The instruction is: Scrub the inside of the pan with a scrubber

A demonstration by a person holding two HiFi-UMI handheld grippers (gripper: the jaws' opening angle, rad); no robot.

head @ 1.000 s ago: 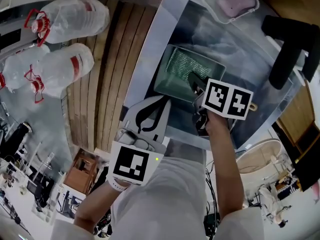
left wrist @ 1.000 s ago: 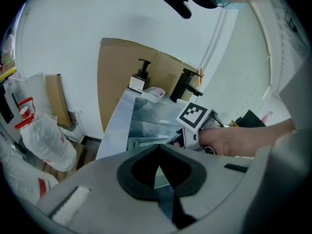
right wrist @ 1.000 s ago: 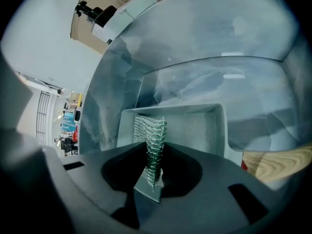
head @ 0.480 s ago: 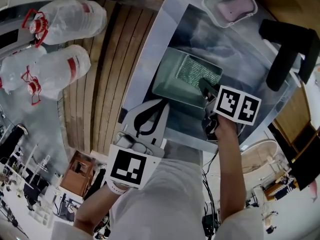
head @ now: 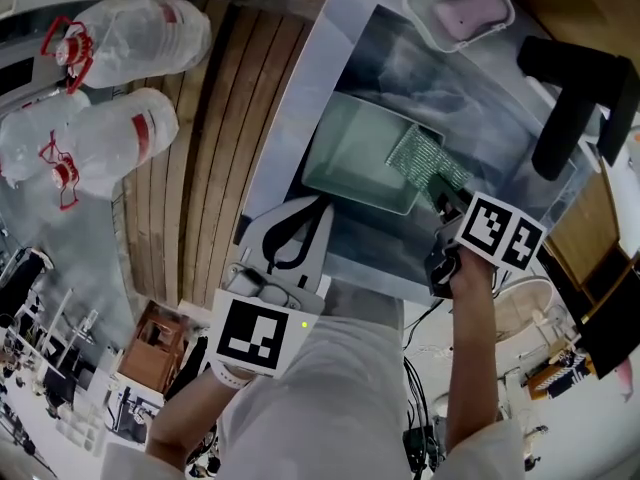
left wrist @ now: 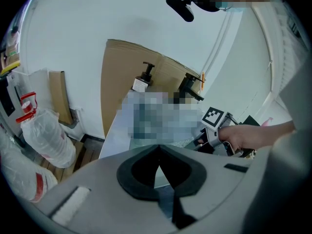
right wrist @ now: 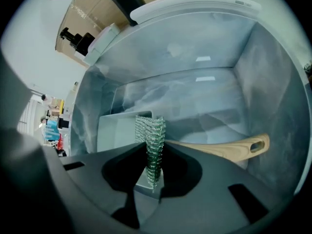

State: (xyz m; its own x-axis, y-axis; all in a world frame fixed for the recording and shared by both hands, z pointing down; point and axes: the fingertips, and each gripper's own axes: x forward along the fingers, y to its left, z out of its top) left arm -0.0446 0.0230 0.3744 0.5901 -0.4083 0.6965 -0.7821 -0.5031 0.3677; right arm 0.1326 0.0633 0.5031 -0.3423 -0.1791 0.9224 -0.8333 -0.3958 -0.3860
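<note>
The scrubber (right wrist: 150, 135), a light, limp mesh judged to fold easily and best held by one edge, is clamped in the right tool (right wrist: 153, 175) over the near edge of the rigid pan (head: 345, 153) in the sink (head: 470, 98), while the left tool (left wrist: 163, 179) is closed and empty.

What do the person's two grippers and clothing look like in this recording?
The left gripper and the right gripper both have grey bodies, with black padding lining the jaws around a teardrop-shaped opening. Each carries a white cube printed with black square markers. The person wears a white top.
</note>
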